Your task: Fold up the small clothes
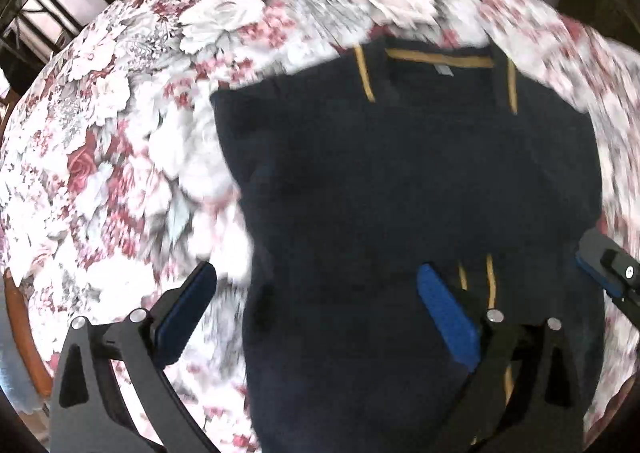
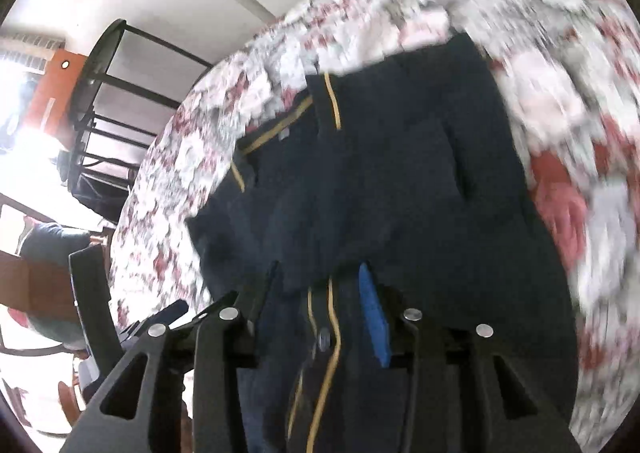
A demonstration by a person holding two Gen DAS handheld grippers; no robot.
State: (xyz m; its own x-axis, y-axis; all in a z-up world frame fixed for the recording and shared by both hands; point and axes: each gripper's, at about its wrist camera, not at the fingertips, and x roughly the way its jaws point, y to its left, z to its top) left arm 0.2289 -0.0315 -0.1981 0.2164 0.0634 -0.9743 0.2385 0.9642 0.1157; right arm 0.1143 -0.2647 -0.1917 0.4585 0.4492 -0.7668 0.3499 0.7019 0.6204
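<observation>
Both of my tools hang over the navy garment [image 1: 400, 181], which lies spread on the flowered tablecloth [image 1: 120, 133] and fills the centre and lower right of each frame. Through the left wrist view I see my left gripper [image 1: 316, 317] spread wide and empty, one finger over the cloth and the other over the navy fabric. Only the right wrist view shows my right gripper [image 2: 316, 309] partly parted, with a gold-piped fold [image 2: 326, 337] lying loose between its jaws.
</observation>
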